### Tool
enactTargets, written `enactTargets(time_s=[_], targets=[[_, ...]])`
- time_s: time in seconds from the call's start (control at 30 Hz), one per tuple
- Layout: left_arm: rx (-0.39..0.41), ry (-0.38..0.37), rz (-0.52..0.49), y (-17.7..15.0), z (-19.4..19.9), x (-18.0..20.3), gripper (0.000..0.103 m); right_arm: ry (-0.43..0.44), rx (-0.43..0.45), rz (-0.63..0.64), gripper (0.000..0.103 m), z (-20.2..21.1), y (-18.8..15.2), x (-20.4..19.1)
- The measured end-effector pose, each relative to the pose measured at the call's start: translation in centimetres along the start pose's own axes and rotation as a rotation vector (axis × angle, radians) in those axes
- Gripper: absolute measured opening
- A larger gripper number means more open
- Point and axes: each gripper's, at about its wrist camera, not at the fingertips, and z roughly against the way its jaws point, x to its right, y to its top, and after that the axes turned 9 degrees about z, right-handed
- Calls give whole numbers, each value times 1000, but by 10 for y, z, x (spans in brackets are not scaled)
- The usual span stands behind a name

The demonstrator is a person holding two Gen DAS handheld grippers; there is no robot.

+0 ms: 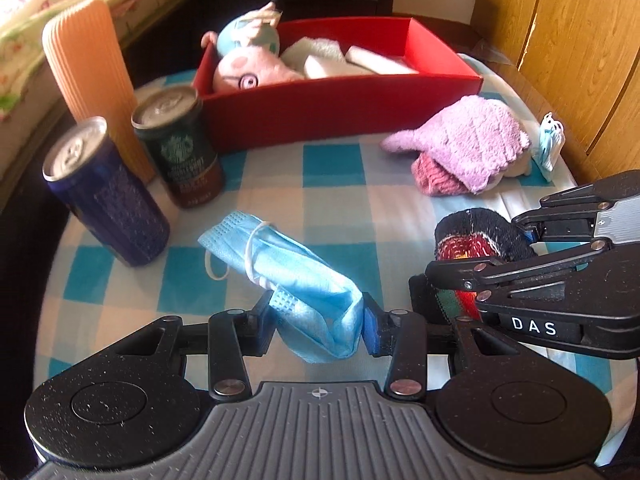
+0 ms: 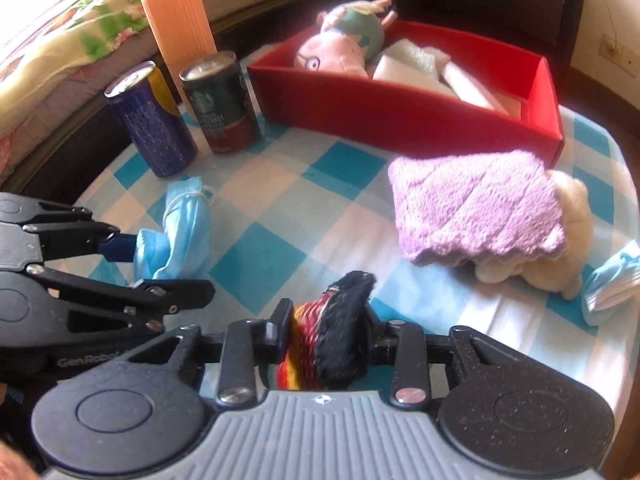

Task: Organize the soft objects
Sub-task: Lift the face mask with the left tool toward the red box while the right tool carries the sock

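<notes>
A: Left hand-held gripper (image 1: pixel 318 322) is clamped on the blue mask (image 1: pixel 288 276), low over the checked tabletop (image 1: pixel 332 168).

B: Right hand-held gripper (image 2: pixel 326 344) pinches a black-and-red sock (image 2: pixel 336 340). Red box (image 2: pixel 420 120) sits behind, pig plush (image 2: pixel 340 46) inside; purple towel (image 2: pixel 476 208) lies near it.

two upright cans (image 1: pixel 106 192) (image 1: pixel 180 148) stand before a ribbed orange cylinder (image 1: pixel 90 68) on checkered cloth (image 1: pixel 332 168)
</notes>
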Motion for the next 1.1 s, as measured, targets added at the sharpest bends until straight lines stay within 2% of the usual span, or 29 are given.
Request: enactTargets(time_s=[0.13, 0.4, 0.6, 0.67, 0.7, 0.73, 0.77, 0.8, 0.87, 0.9, 0.93, 1.0, 1.03, 1.07, 1.1], targets=[[28, 5, -18, 2, 4, 7, 44, -2, 4, 15, 3, 5, 1, -1], [75, 27, -44, 5, 12, 11, 44, -11, -51, 33, 2, -7, -6, -4], [88, 29, -43, 6, 14, 9, 45, -27, -47, 27, 3, -13, -9, -4], [91, 29, -45, 6, 14, 10, 46, -45, -39, 37, 10, -13, -10, -3], [92, 30, -46, 6, 14, 10, 47, -67, -38, 39, 22, -13, -10, -2], [93, 31, -47, 6, 14, 10, 49, -95, -38, 38, 45, -14, -11, -2], [94, 32, -49, 6, 14, 11, 50, -120, -46, 36, 73, -16, -13, -1], [95, 33, -50, 6, 13, 11, 51, -125, -64, 33, 80, -19, -15, 0], [95, 36, -51, 6, 12, 11, 63, -86, -60, -3, 83, -21, -19, 5], [93, 37, -54, 5, 10, 12, 67, -86, -56, 1, 82, -20, -18, 5], [86, 44, -54, 5, 7, 12, 70, -81, -54, 10, 76, -19, -17, 5], [54, 44, -56, 3, -1, 11, 69, -68, -41, 28, 52, -14, -14, 3], [30, 37, -43, 3, -7, 9, 65, -54, -36, 35, 33, -11, -12, 1], [-4, 24, -21, 3, -13, 5, 56, -55, -41, 51, 20, -10, -10, -1], [-42, -2, 17, 3, -19, -2, 52, -41, -50, 62, 16, -9, -9, -3]])
